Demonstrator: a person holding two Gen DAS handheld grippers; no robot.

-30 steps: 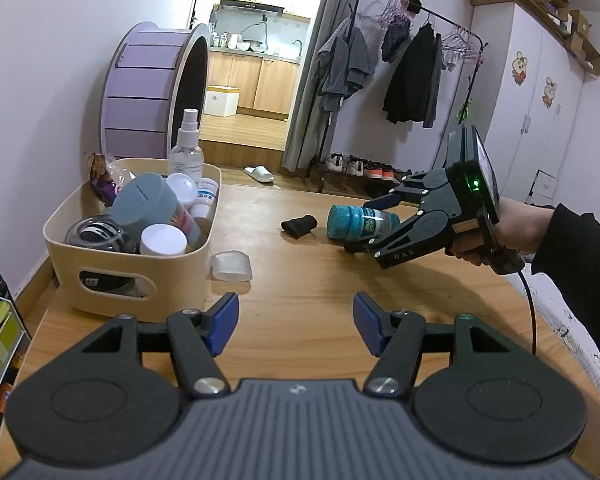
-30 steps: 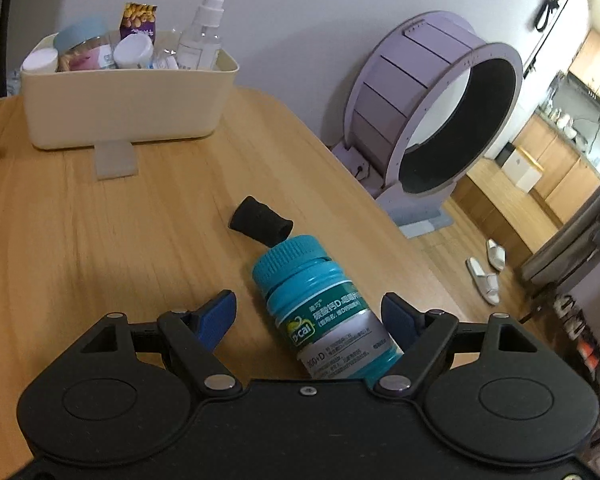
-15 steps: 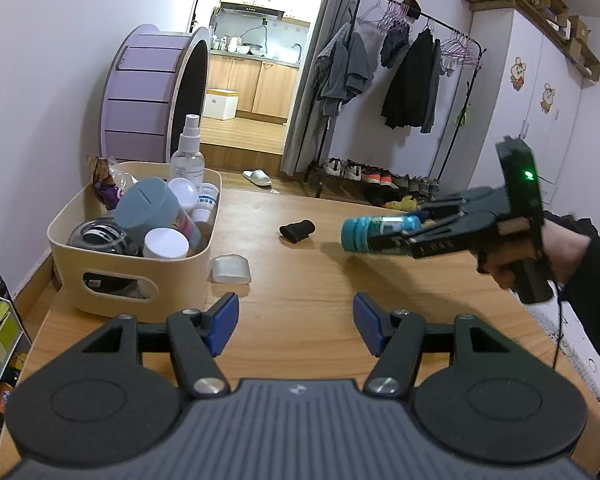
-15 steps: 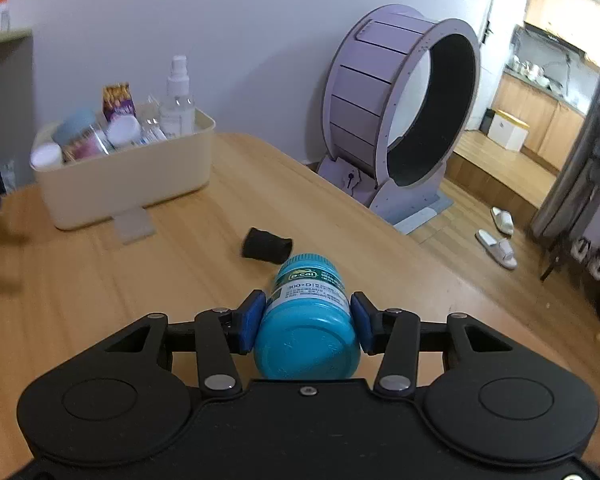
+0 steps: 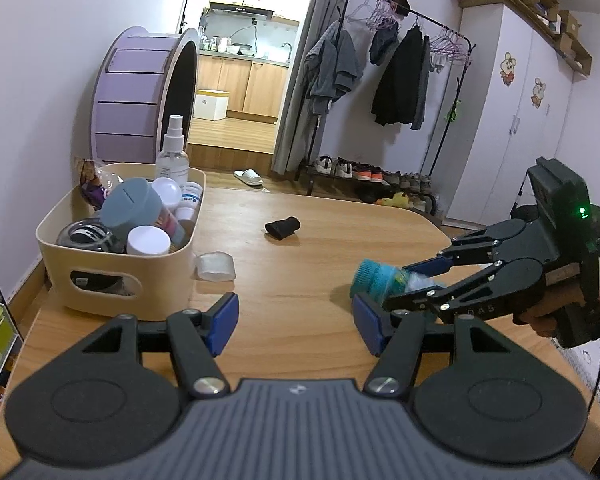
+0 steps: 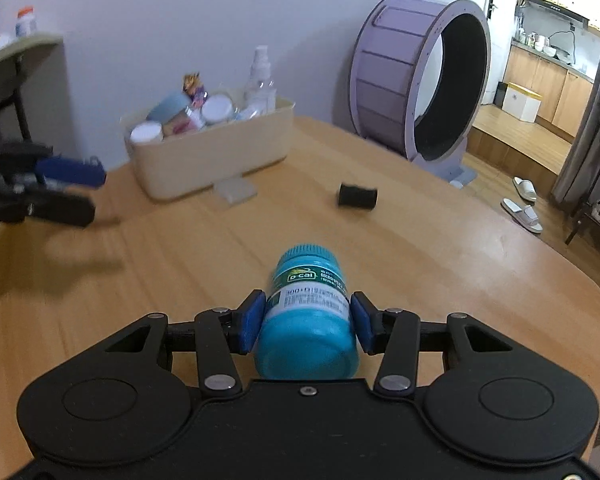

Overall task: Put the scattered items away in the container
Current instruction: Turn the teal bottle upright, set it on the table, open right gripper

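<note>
Right hand-held gripper [image 6: 306, 322] pinching the teal bottle [image 6: 308, 312] above the table [image 6: 460, 264] — left hand-held gripper [image 5: 294, 322] spread, empty.

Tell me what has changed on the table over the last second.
The right gripper closed on the teal pill bottle, which had lain on the table, and lifted it clear, carrying it toward the left gripper. The left gripper stayed open and still. The beige bin, the black roll and the clear packet beside the bin have not moved.
</note>
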